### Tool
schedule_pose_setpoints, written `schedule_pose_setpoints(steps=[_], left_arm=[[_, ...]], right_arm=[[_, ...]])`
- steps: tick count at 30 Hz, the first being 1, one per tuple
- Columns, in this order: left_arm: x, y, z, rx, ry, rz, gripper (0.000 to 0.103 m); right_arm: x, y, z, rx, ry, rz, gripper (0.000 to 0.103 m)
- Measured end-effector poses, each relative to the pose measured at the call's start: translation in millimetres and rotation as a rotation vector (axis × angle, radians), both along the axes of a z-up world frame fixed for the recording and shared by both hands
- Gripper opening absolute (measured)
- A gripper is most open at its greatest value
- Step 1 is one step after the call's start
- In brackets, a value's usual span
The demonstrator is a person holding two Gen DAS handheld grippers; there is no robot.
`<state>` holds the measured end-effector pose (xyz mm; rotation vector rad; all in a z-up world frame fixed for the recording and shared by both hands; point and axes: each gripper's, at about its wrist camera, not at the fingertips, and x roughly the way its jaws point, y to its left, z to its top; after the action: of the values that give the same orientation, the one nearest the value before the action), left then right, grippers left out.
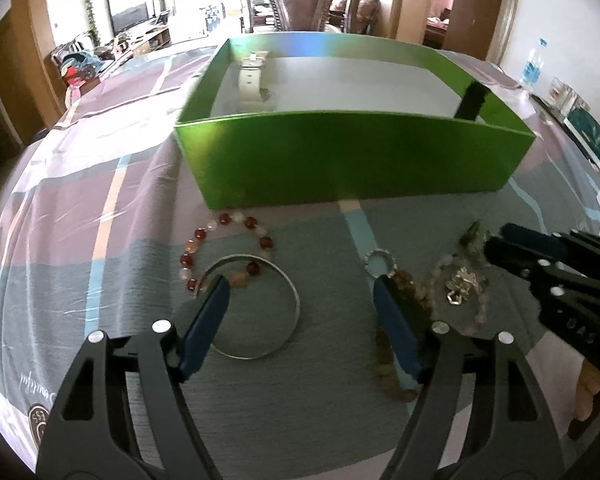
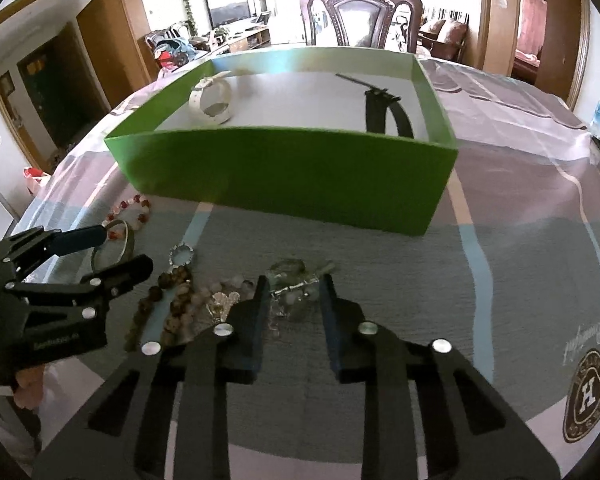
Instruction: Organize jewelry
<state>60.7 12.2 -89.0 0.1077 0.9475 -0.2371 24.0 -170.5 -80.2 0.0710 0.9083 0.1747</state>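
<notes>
A green box (image 1: 352, 156) (image 2: 284, 168) stands on the cloth and holds a white watch (image 2: 212, 100) (image 1: 249, 76) and a black watch (image 2: 384, 114). In front of it lie a red bead bracelet (image 1: 224, 248) (image 2: 134, 208), a silver bangle (image 1: 256, 308) (image 2: 114, 242), a small silver ring (image 1: 379, 263) (image 2: 181, 255), a brown bead strand (image 2: 172, 304) and a clear crystal piece (image 2: 290, 280). My left gripper (image 1: 300, 288) is open, its fingers astride the bangle. My right gripper (image 2: 294, 284) is open around the crystal piece; it also shows in the left wrist view (image 1: 496, 242).
The table has a striped grey, pink and blue cloth (image 2: 500, 260). A carved wooden chair (image 2: 364, 12) stands behind the box. A water bottle (image 1: 534, 64) and a teal box (image 1: 588, 132) sit at the far right edge.
</notes>
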Motion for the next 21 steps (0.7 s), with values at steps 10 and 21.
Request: schedule_pose_setpoints(steps=[10, 21], left_arm=[[6, 20, 4, 0.025, -0.017, 0.125, 0.074], [9, 28, 0, 0.038, 0.011, 0.153, 0.075]], right_arm=[[-6, -24, 18, 0.035, -0.062, -0.077, 0.007], [-3, -29, 10, 0.023, -0.008, -0.124, 0.059]])
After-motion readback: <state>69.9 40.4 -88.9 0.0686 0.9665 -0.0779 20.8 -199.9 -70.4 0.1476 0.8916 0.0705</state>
